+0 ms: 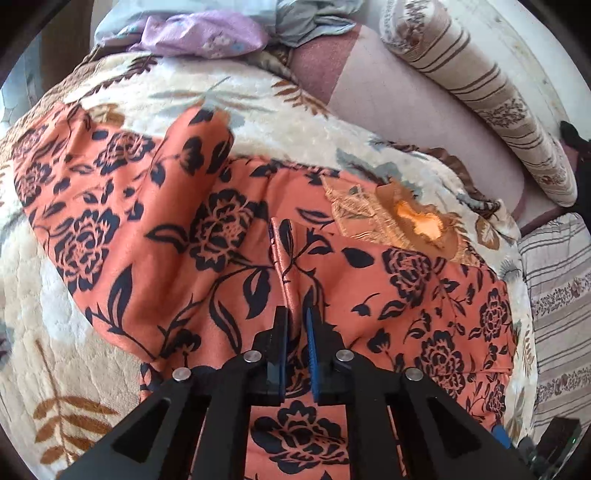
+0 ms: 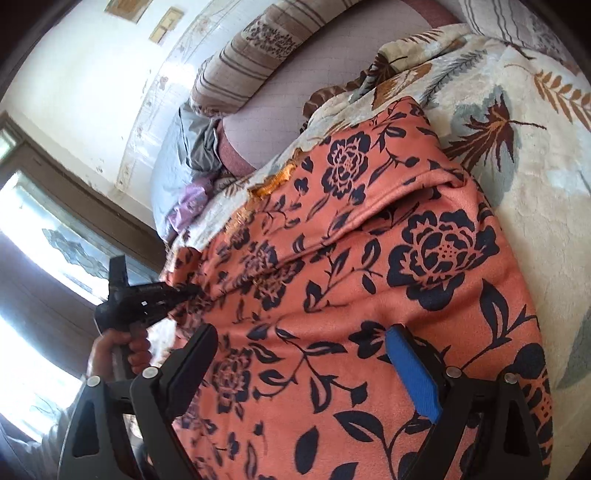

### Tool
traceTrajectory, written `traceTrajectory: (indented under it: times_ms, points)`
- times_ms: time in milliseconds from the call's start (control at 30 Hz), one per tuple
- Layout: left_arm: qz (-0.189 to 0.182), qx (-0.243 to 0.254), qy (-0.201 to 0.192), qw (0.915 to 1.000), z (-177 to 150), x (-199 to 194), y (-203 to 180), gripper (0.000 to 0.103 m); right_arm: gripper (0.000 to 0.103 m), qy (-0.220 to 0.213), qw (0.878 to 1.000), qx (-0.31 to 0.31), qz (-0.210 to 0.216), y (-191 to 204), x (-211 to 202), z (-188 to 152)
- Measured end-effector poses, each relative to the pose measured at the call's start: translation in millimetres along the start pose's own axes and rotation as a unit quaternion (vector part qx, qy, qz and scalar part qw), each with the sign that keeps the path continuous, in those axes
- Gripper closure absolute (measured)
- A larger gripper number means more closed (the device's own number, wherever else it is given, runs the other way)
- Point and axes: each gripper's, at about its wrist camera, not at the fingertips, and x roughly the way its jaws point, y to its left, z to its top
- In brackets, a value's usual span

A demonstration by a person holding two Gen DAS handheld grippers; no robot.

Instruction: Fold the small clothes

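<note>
An orange garment with black flowers (image 1: 207, 236) lies spread on a cream leaf-patterned blanket (image 1: 258, 99). It has gold embroidery at the neck (image 1: 373, 218). My left gripper (image 1: 296, 314) is shut on a raised ridge of the garment's cloth. In the right wrist view the same garment (image 2: 369, 266) fills the middle. My right gripper (image 2: 303, 343) is open, its jaws wide apart just above the cloth, holding nothing. The left gripper (image 2: 188, 290) also shows in the right wrist view, at the garment's far left edge, held by a hand.
A striped bolster (image 1: 491, 99) lies along the wall. A purple cloth (image 1: 199, 33) and grey clothes (image 1: 314, 18) are piled at the far end. A pink sheet (image 1: 406, 110) shows beside the blanket. A window (image 2: 44, 229) is at the left.
</note>
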Motion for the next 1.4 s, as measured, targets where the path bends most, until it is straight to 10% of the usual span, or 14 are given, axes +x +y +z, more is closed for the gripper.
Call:
traceTrajectory:
  times_ms: [100,200,400,467,567,700,800,1000,1100,1233,1400]
  points:
    - [-0.017,0.013,-0.038,0.999,2,-20,-11,0.035,0.009,-0.039,0.999,0.002,-0.002,-1,-20,34]
    - [-0.052,0.053,-0.053,0.9958,1,-20,-29,0.035,0.009,-0.047,0.999,0.006,-0.024,-16,-19,81]
    - [0.003,0.092,0.026,0.9954,-10,50,-46,0.036,0.011,0.013,0.994,0.081,-0.07,-77,32,162]
    - [0.015,0.109,0.017,0.9937,-17,60,-46,0.037,0.022,0.047,0.992,0.088,-0.08,-86,53,173]
    - [0.041,0.154,0.012,0.9872,-24,62,-56,0.036,0.078,0.106,0.985,0.094,-0.099,-95,85,177]
    - [0.036,0.164,0.009,0.9857,-27,62,-55,0.036,0.09,0.06,0.984,0.032,-0.166,-73,77,181]
    - [0.041,0.169,0.006,0.9847,-28,62,-54,0.035,0.09,0.063,0.966,0.01,-0.249,-82,82,178]
    - [0.039,0.173,0.012,0.9842,-27,65,-58,0.03,0.078,-0.013,0.989,0.054,-0.141,-48,27,180]
    - [0.039,0.178,0.013,0.9831,-28,67,-63,0.021,0.0,0.015,0.997,0.069,-0.035,-32,28,161]
    - [0.037,0.175,0.024,0.9836,-24,66,-66,0.018,0.01,0.099,0.98,0.095,-0.143,-71,67,121]
    - [-0.04,0.097,-0.021,0.9942,-14,21,-47,0.018,0.013,0.03,0.994,0.059,-0.085,-30,29,130]
